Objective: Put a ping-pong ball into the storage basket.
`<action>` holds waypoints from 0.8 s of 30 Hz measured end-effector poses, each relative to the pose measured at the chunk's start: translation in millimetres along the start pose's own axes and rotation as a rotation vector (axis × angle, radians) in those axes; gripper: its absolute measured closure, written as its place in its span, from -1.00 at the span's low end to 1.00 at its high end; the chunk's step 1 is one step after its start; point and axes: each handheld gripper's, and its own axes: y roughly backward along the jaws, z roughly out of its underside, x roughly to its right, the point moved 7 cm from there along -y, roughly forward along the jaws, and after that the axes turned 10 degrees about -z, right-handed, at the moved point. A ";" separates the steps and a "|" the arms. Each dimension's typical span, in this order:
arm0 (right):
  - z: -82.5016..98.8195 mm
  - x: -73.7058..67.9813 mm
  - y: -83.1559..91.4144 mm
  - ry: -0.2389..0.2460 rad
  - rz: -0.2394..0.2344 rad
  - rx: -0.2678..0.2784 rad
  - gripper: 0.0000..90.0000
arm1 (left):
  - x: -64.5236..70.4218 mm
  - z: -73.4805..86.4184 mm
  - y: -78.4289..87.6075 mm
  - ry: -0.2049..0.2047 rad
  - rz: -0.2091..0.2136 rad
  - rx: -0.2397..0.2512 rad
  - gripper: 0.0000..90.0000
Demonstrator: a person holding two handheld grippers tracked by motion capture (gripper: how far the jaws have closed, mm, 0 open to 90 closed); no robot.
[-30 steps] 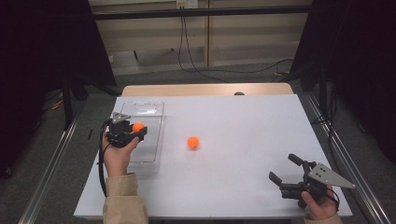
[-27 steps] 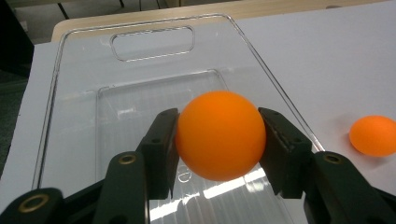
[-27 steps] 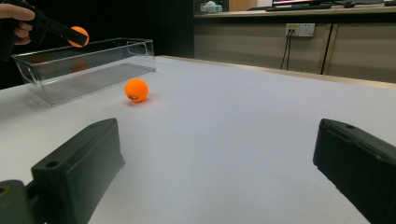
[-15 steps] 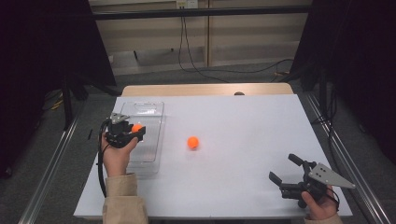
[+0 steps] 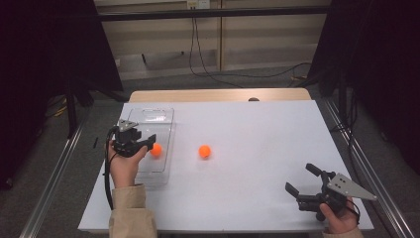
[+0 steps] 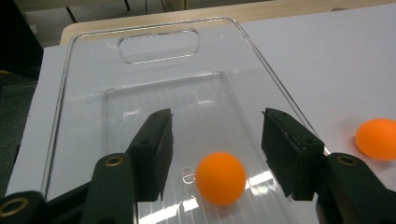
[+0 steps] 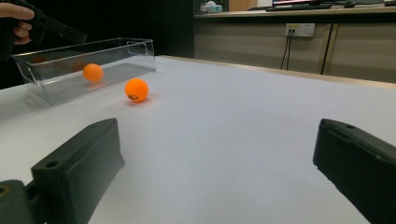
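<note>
My left gripper hovers over a clear plastic tray at the table's left. Its jaws have just been opening, and they now stand apart. An orange ball lies loose on the tray floor below the gap, touching neither pad; from above this ball is near the tray's right wall. A second orange ball rests on the white table beside the tray. My right gripper stands open and empty near the front right corner, low over the table.
The white table has a wooden strip along its far edge. Cables lie on the floor behind it, and metal rails run down both sides. In the right gripper view the tray and both balls are far off to the left.
The left jaws have parted and the orange ball that was between them has dropped into the tray. Neither hand has moved, and the second ball has stayed put.
</note>
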 end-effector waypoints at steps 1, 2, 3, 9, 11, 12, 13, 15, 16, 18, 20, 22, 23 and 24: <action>-0.2 -0.3 -0.2 -0.004 0.000 0.002 -0.98 | 1.3 -0.7 0.4 -0.003 0.001 0.001 -0.05; -0.1 -0.4 -0.2 -0.005 0.000 0.002 -0.98 | 2.7 -1.6 0.9 -0.002 0.007 0.004 -0.07; -0.1 -0.4 -0.2 -0.005 0.000 0.002 -0.98 | 3.6 -2.9 1.3 -0.005 0.008 0.011 -0.09; 0.3 0.1 -0.2 -0.001 0.000 -0.001 -0.98 | 7.2 -4.0 1.6 0.006 0.028 0.007 -0.18; 0.3 -0.3 -0.5 -0.003 -0.002 -0.001 -0.98 | 9.7 -4.6 1.3 0.013 0.038 0.008 -0.22; 0.4 -0.3 -0.4 -0.001 -0.003 -0.002 -0.98 | 10.6 -4.7 1.2 0.008 0.043 0.006 -0.22; 0.4 -0.4 -0.5 0.000 -0.003 -0.002 -0.98 | 11.3 -4.8 1.0 0.007 0.043 0.005 -0.24; 0.4 -0.3 -0.5 -0.001 -0.002 -0.002 -0.98 | 13.0 -5.5 0.9 0.009 0.048 0.007 -0.26; 0.4 -0.3 -0.5 -0.001 -0.002 -0.002 -0.98 | 13.7 -5.8 1.0 0.009 0.053 0.008 -0.28; 0.6 -0.3 -0.6 -0.001 -0.002 -0.003 -0.98 | 14.6 -6.3 1.1 0.006 0.055 0.008 -0.30; 0.7 -0.4 -0.7 -0.002 -0.003 -0.003 -0.98 | 16.3 -6.5 0.8 0.008 0.060 0.009 -0.32; 0.6 -0.5 -0.8 -0.002 -0.003 -0.003 -0.98 | 17.9 -6.9 0.5 0.004 0.066 0.008 -0.34; 0.6 -0.4 -0.7 -0.001 -0.003 -0.003 -0.98 | 19.0 -7.2 0.3 0.004 0.067 0.010 -0.35; 0.6 -0.4 -0.7 -0.001 -0.003 -0.003 -0.98 | 20.2 -7.6 0.2 0.003 0.070 0.010 -0.36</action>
